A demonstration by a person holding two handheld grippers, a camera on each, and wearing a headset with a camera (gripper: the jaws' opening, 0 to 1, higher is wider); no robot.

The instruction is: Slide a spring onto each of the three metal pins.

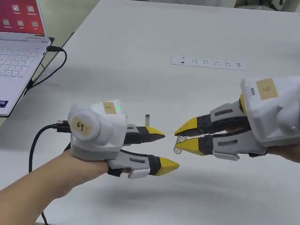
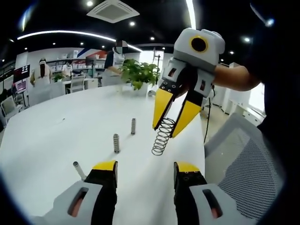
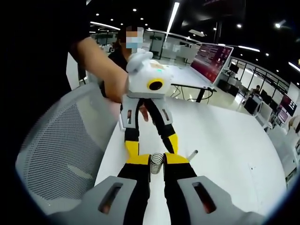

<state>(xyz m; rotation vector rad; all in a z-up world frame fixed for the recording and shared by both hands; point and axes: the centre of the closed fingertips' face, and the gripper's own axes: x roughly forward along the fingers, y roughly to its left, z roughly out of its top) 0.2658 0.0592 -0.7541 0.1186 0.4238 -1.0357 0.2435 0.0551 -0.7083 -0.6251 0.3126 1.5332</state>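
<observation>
Right jaws: your right gripper (image 1: 179,138) has them pressed on the spring (image 2: 162,136), pinching one end between the yellow tips.
Spring axis: the free length hangs off those tips, slanting down and toward your other hand, clear of the table (image 1: 140,47).
Left jaws: your left gripper (image 2: 146,166) has them spread wide with nothing between, nose to nose with the right tips.
Bare pin (image 1: 147,118): it stands upright on the table just behind the left gripper's far jaw. From the spring it lies to your left and a little farther from you, near but apart.
Nearer hand: your left sits closer to the bare pin, but the spring is in your right.
Filled pins: the near sprung pin (image 2: 116,143) and the far sprung pin (image 2: 133,126) each carry a spring already.
Coming move, by my judgement: carry the spring left over the bare pin and turn its axis upright, free end down.
</observation>
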